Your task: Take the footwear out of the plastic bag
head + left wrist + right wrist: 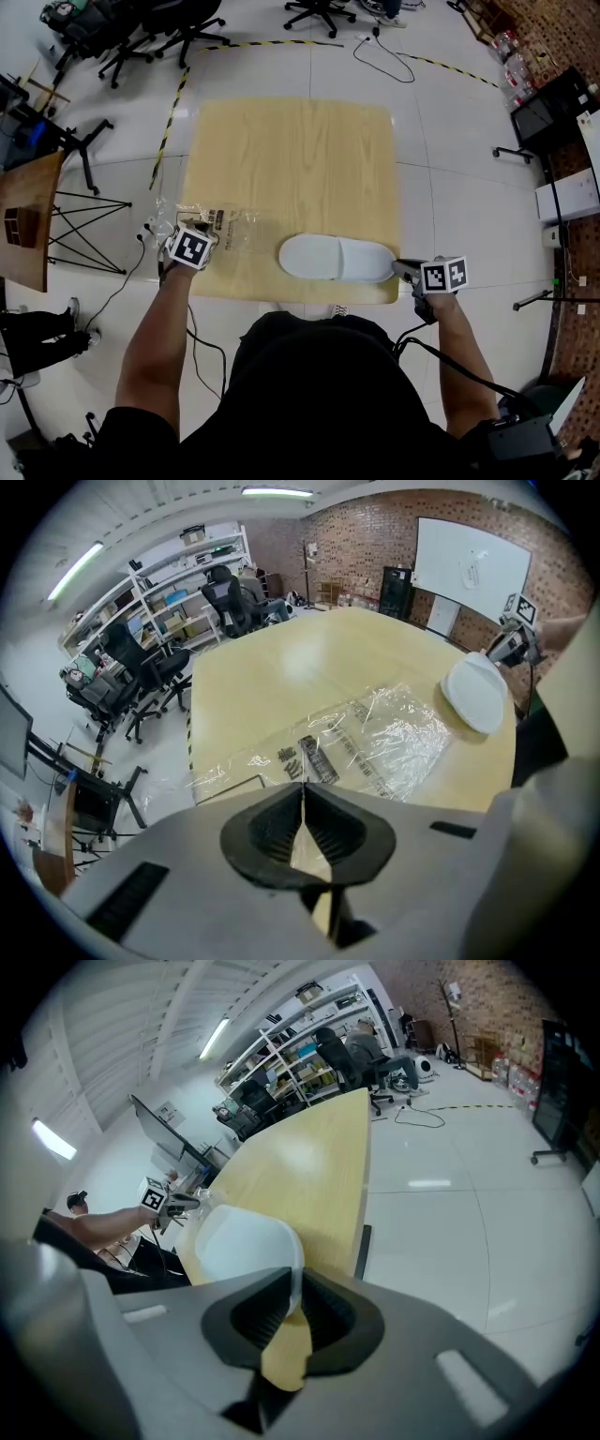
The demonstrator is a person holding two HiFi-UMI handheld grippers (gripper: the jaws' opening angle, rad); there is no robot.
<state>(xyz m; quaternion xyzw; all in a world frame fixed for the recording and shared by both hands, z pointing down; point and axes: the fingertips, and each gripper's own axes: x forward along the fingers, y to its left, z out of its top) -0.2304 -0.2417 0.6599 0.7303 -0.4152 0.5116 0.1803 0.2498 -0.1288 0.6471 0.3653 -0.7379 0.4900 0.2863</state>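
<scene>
- Left gripper (pixel 212 234): the jaws are closed to a slit on the near edge of the clear crinkled plastic bag (pixel 230 225). The bag lies flat on the pale wooden bench (pixel 300 150). The film looks pinched, but it is thin and hard to read.
- Right gripper (pixel 399 269): the jaws are clamped on the thin rim at one end of the white soft slipper (pixel 337 258).
- The slipper lies on the bench near the bag and outside the film, as far as the head view shows. By my reading, the extraction is nearly done.
- To finish cleanly, pin the bag low with your left gripper. Draw the slipper to your right, flat along the bench, so no film drags with it.
- Your bite on the rim looks shallow. Pull slowly and in line with the jaws, or the soft edge may slide out.
- Check that no film clings to the far end of the slipper before you release.
- The slipper now sits close to the bench's front edge. Set it down well apart from the bag and further in from that edge.
</scene>
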